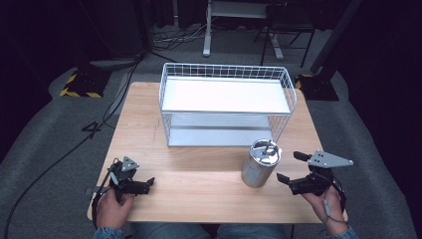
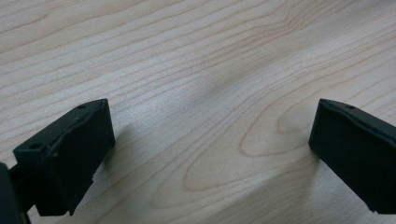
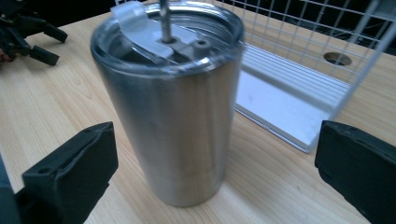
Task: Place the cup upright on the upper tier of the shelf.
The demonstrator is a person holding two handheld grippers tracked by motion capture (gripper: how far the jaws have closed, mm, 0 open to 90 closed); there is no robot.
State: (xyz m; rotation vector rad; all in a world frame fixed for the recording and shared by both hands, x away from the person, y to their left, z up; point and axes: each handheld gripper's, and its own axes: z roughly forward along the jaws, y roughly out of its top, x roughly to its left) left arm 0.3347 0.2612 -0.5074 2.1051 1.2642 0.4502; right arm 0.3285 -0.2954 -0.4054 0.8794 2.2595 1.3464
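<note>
R tool (image 1: 291, 168) jaws wide, nothing held, beside steel tumbler (image 1: 260, 163). L tool (image 1: 148, 183) wide too, idle on worktop (image 1: 199, 194). Square jaws round tumbler mid-body before closing.

A light wooden table (image 1: 149, 124) carried a white wire basket rack (image 1: 226, 104) and a steel tumbler (image 3: 173, 107) with a clear lid. The tumbler stood upright just ahead of the right gripper's (image 3: 215, 172) spread jaws, the rack beyond it.
</note>
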